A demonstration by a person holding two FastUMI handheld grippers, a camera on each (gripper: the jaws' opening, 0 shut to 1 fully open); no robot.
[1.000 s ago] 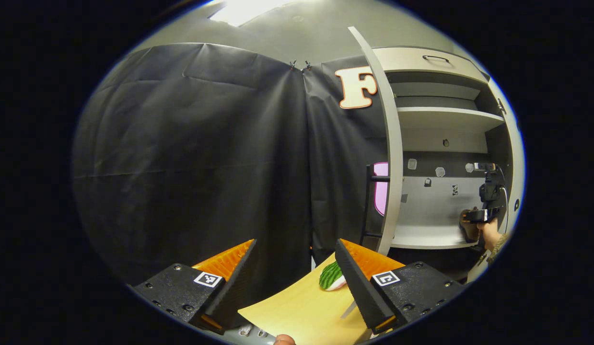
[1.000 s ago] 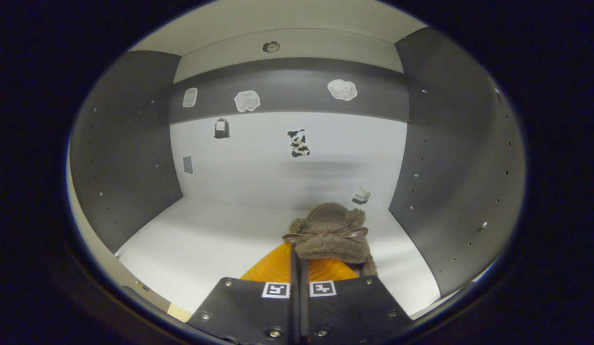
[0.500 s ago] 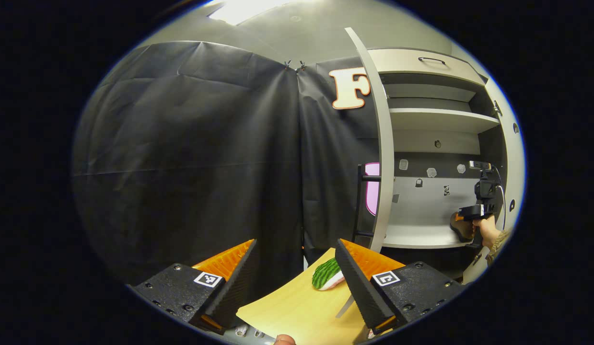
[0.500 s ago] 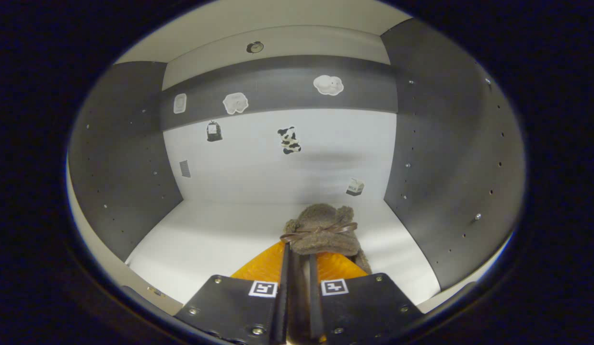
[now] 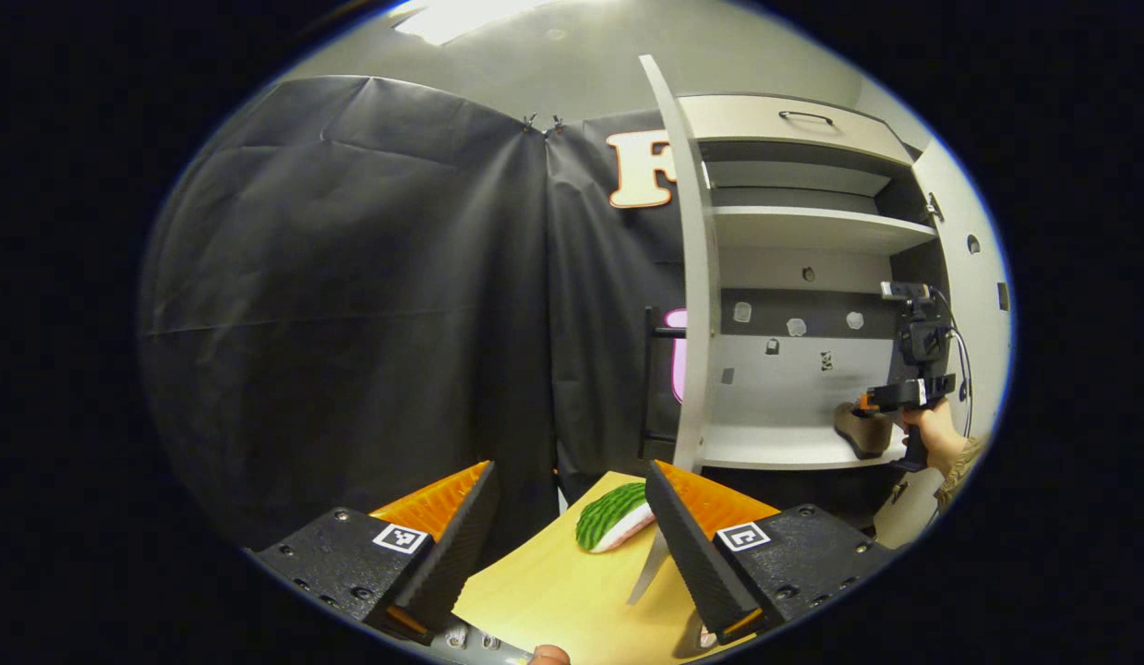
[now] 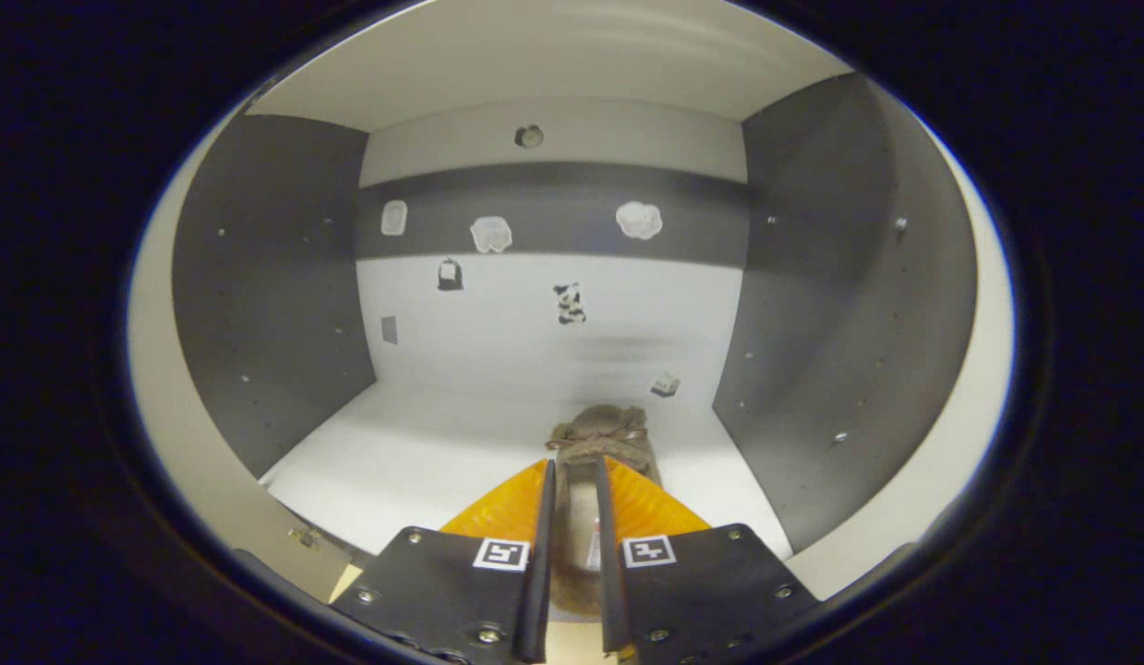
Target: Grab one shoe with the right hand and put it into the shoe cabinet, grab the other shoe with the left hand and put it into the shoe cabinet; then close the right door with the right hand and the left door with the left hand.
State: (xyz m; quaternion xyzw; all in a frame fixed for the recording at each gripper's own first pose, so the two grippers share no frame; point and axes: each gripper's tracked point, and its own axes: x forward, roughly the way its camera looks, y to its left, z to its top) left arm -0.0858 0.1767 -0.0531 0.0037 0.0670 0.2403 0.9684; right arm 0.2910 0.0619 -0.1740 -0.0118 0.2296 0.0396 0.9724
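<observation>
Right gripper view: right hand-held gripper is sitting at the mouth of the shoe cabinet, jaws parted a little, the heel of the furry brown shoe lying between them; whether the fingers are pressing it, cannot tell. Shoe is resting on the cabinet's white bottom shelf, toward the cabinet's right wall, toe pointing at the cabinet's back, probably leaving room for a second shoe. Left gripper view: left hand-held gripper is hanging wide open, holding nothing, over a wooden bench in front of the cabinet, near a green striped item. Cabinet's left door is standing open. The other shoe: cannot tell where it is.
</observation>
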